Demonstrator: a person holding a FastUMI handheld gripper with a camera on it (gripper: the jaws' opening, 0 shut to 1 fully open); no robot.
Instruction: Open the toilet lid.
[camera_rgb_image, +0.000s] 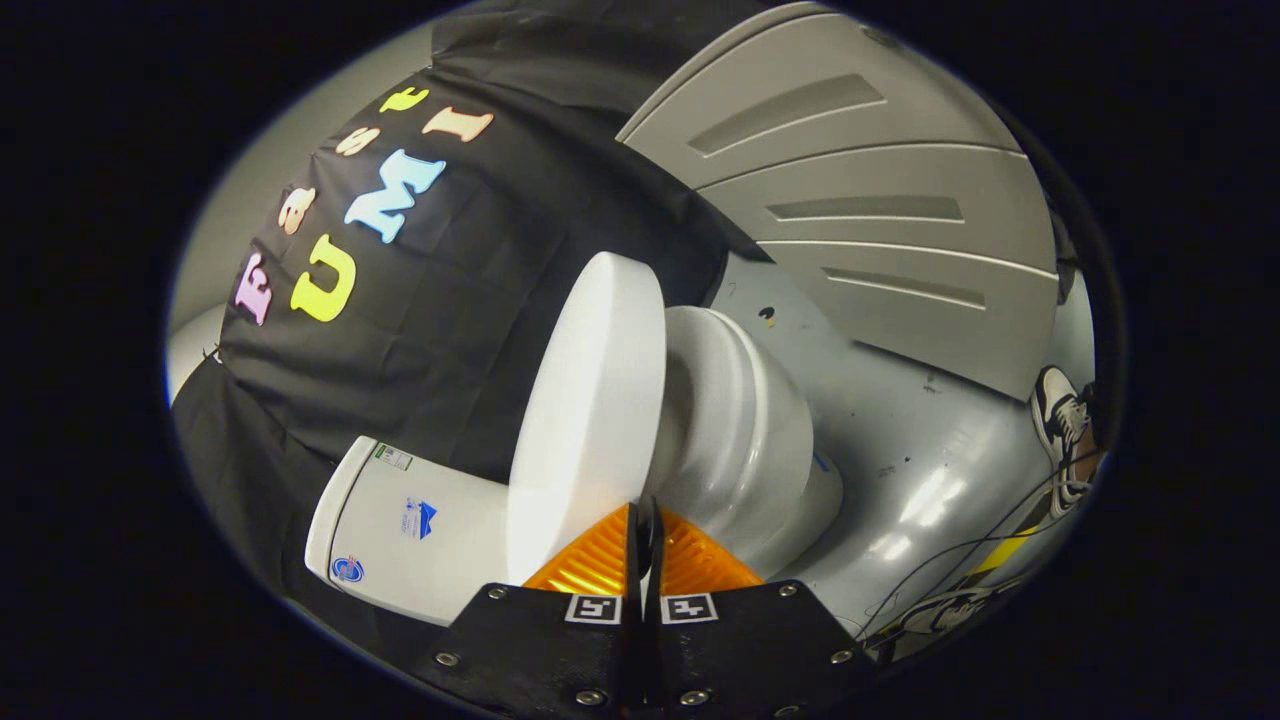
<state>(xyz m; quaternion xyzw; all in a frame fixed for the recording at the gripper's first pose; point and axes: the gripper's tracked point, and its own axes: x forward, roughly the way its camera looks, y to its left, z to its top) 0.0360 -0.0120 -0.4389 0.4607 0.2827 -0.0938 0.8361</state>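
The view is rolled sideways. A white toilet stands on the grey floor against the black cloth wall, and its thick white lid (590, 410) lies down flat on the bowl (745, 450). The white tank (400, 535) sits behind the lid, next to the cloth. My gripper (645, 512) is shut, its two fingers pressed together with nothing visible between them. The fingertips sit right at the front rim, where the lid's edge meets the bowl. I cannot tell whether they touch it.
The grey glossy floor (930, 450) stretches beyond the bowl, with thin cables (960, 560) and a yellow tape stripe (1003, 550) on it. A person's shoes (1060, 415) stand at the far side. A grey ribbed panel (860, 200) closes off the booth behind.
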